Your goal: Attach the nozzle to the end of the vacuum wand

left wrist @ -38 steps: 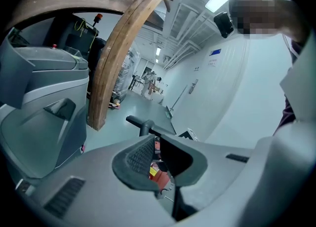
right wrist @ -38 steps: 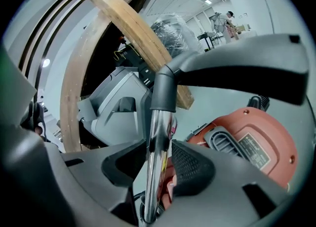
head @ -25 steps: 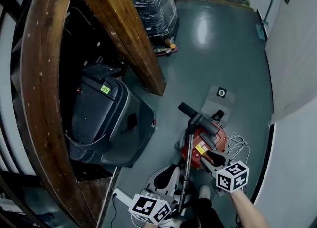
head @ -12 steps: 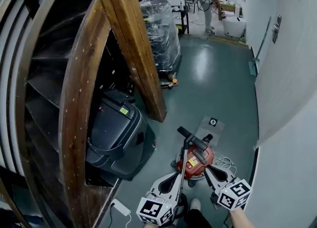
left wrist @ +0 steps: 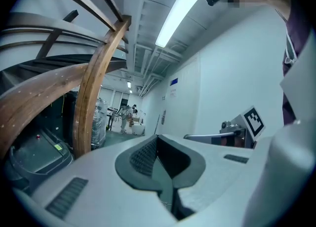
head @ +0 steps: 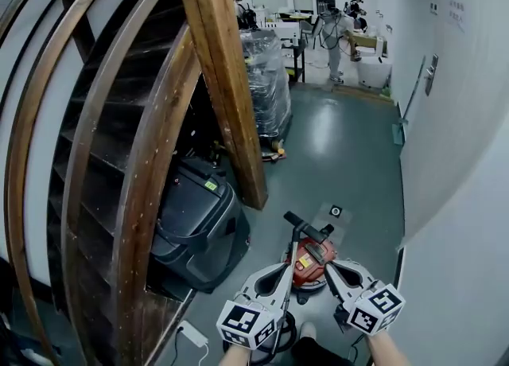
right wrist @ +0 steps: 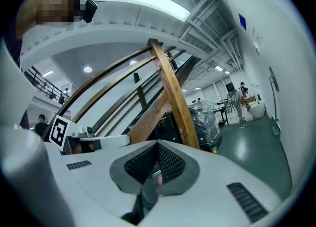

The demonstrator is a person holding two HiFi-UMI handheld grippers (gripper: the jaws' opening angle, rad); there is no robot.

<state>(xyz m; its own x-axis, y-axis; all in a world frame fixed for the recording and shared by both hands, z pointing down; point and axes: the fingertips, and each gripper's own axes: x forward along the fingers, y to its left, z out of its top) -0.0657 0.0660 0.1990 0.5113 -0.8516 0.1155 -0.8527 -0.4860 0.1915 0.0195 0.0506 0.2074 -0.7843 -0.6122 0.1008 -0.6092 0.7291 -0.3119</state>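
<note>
Under the wooden staircase [head: 151,142] a black bin [head: 199,225] is parked with its lid down, so its contents cannot be seen. Farther along the green floor [head: 350,142] a tall stack [head: 266,86] is wrapped in clear film, and what it holds cannot be told either.

Only the head view shows the red vacuum [head: 312,257] on the floor. The wand [head: 296,257] is seen there too, slanting down from its black handle [head: 306,227]. The nozzle cannot be picked out in any view.

The two gripper views are aimed level along the hall and show neither the vacuum nor the wand. They show instead ceiling lamps, a white wall and small figures far off. In the left gripper view the marker cube [left wrist: 254,120] of the other gripper is seen at the right, and the black bin at the lower left.

The left gripper [head: 288,267] and the right gripper [head: 330,267] are held above the vacuum, one on each side of the wand and apart from it. The jaws of both are pressed together with nothing clamped in them — this is plain in the left gripper view [left wrist: 157,137] and the right gripper view [right wrist: 157,143].
</note>
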